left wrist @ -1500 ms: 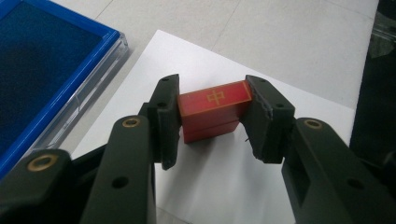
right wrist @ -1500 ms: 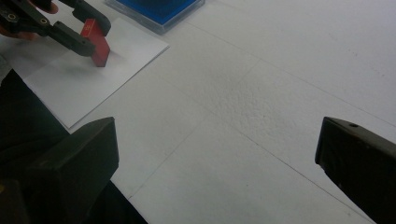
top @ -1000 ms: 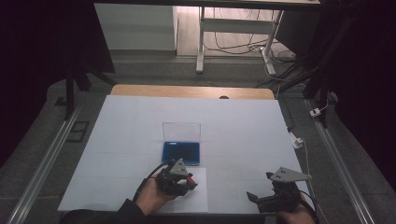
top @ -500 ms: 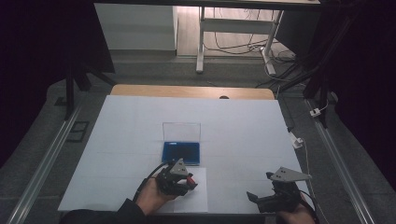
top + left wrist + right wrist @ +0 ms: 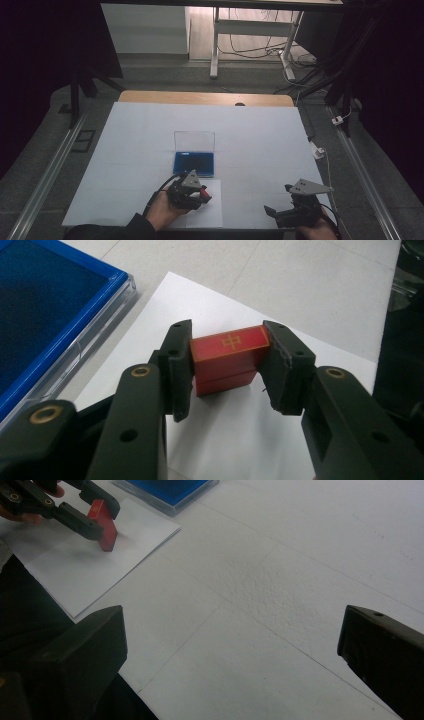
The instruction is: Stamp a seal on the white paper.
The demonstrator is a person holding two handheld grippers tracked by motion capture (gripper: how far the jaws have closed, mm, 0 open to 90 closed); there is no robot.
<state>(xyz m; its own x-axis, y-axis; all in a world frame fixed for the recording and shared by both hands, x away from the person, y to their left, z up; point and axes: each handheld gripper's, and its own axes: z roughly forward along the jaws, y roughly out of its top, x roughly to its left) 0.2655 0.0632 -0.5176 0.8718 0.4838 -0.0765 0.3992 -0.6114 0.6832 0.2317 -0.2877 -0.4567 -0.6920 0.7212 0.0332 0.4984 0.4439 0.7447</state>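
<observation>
On my left, the left gripper point(image 5: 202, 194) sits at the near edge of the table point(image 5: 260, 135), held in the person's left hand point(image 5: 162, 212). In the left gripper view its jaws are clamped on a red block point(image 5: 227, 360), one jaw pressing each end. The block carries a gold character on its upper face. It stands on a white sheet of paper point(image 5: 240, 440); from the right gripper view its lower end appears to touch the sheet.

Just beyond the sheet, I see a blue ink pad point(image 5: 194, 163) in a clear case, its transparent lid point(image 5: 194, 141) standing upright at the far side. The case lies just beside the sheet's far edge.

To my right, well apart from the block, the right gripper point(image 5: 280, 215) is near the table's front right corner. In the right gripper view its jaws are spread wide with nothing between them, above bare table surface.
</observation>
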